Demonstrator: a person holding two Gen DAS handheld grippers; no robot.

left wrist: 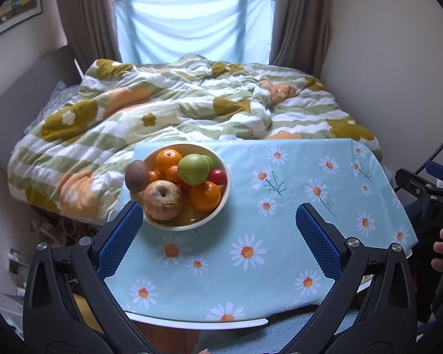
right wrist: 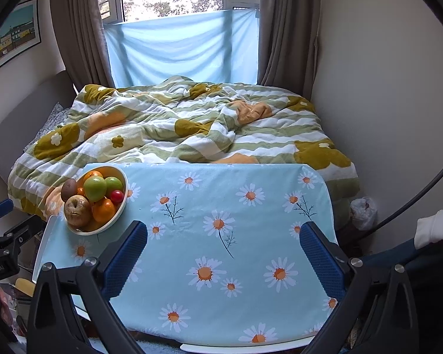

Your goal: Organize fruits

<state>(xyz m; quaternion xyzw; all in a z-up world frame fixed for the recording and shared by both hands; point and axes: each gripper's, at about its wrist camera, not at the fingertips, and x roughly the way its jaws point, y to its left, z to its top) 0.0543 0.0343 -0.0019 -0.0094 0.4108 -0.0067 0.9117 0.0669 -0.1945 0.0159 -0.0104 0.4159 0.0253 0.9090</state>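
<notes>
A cream bowl (left wrist: 224, 194) (right wrist: 123, 203) stands at the far left of a small table covered by a light-blue daisy cloth (left wrist: 280, 236) (right wrist: 221, 236). It holds several fruits: a yellow-brown apple (left wrist: 162, 200) (right wrist: 77, 210), a green apple (left wrist: 193, 168) (right wrist: 95, 188), oranges (left wrist: 205, 196) (right wrist: 103, 209), a brown kiwi (left wrist: 136, 175) (right wrist: 68, 189) on the rim, and a small red fruit (left wrist: 218, 176) (right wrist: 117, 196). My left gripper (left wrist: 220, 215) is open, its left finger beside the bowl's near edge. My right gripper (right wrist: 224, 234) is open over bare cloth, right of the bowl.
A bed with a rumpled green, white and mustard quilt (left wrist: 192, 103) (right wrist: 192, 124) lies just beyond the table. Curtains and a window stand behind it. A white plastic bag (right wrist: 363, 212) sits on the floor at right. Clutter lies on the floor at left (left wrist: 59, 227).
</notes>
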